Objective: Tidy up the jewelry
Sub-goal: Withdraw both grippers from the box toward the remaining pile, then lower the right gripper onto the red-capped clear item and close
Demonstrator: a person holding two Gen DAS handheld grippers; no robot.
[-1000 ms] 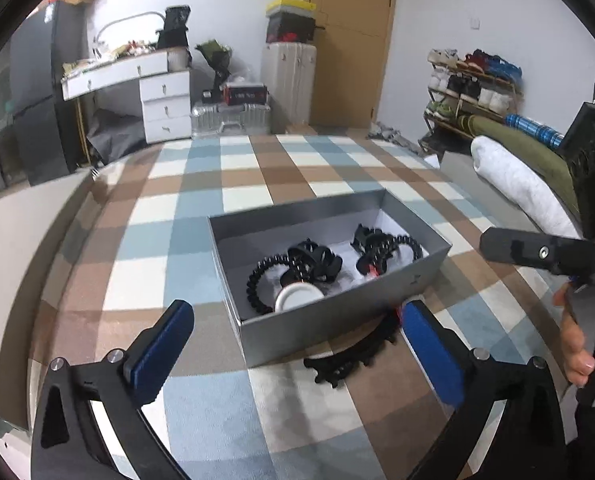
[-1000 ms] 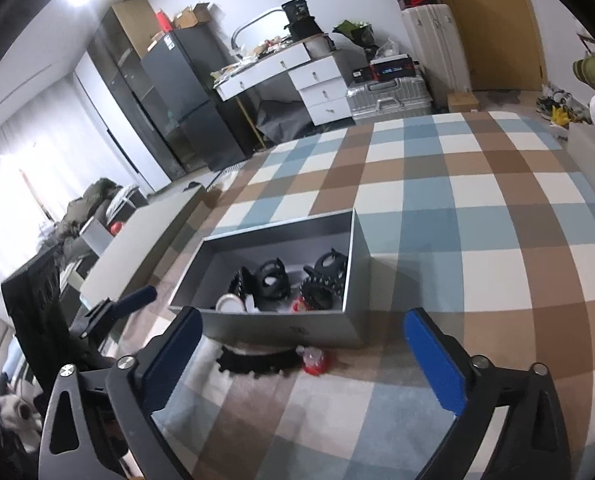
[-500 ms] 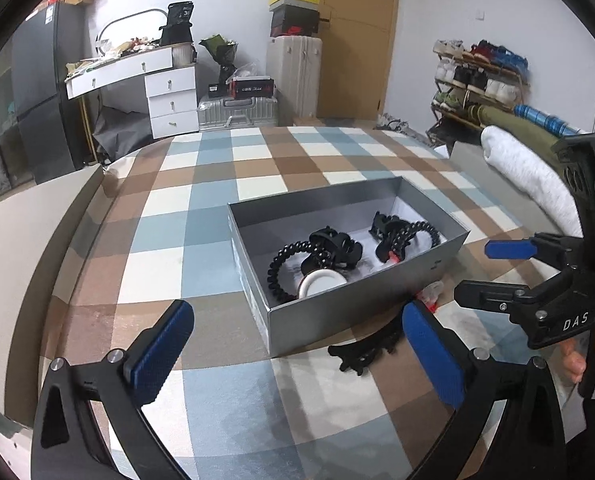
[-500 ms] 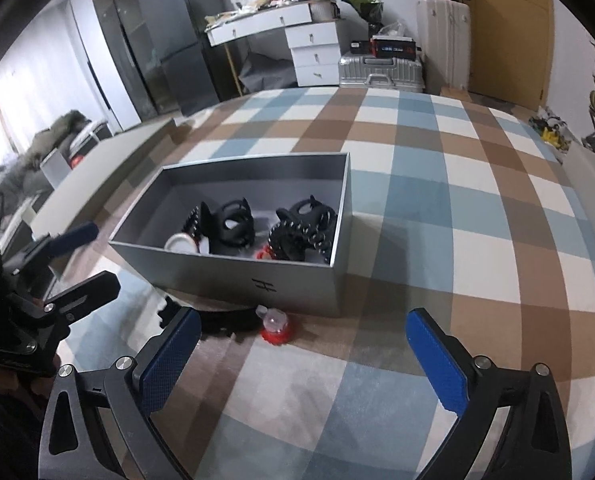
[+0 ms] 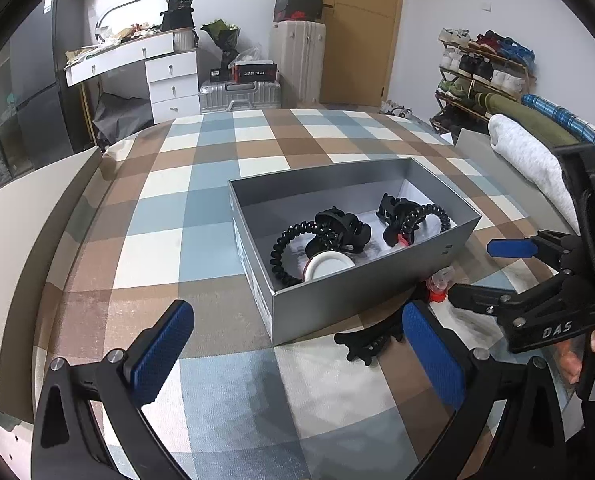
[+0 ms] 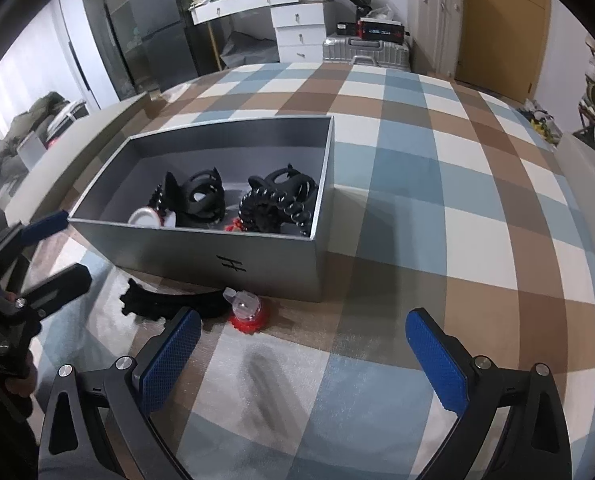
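A grey open box [image 5: 337,296] [image 6: 233,260] sits on the checkered cloth. It holds black hair claws [image 5: 339,228] [image 6: 201,196], black spiral ties [image 5: 281,252] [image 6: 273,208] and a small white round case [image 5: 329,266] [image 6: 145,216]. Outside, against the box's near wall, lie a long black hair clip [image 5: 367,340] [image 6: 165,300] and a small red-and-clear piece [image 5: 437,286] [image 6: 247,312]. My left gripper [image 5: 297,356] is open and empty just short of the clip. My right gripper [image 6: 303,356] is open and empty near the red piece; it shows in the left wrist view [image 5: 493,272].
The checkered cloth [image 6: 437,200] covers a wide surface around the box. A beige panel [image 5: 21,216] borders its left side. A rolled white blanket [image 5: 529,160] lies at the right. Drawers, suitcases and a shoe rack stand at the far wall.
Both grippers have moved in closer to the box and the clip in front of it. The right gripper now shows lower and nearer the red piece. Both stayed open.
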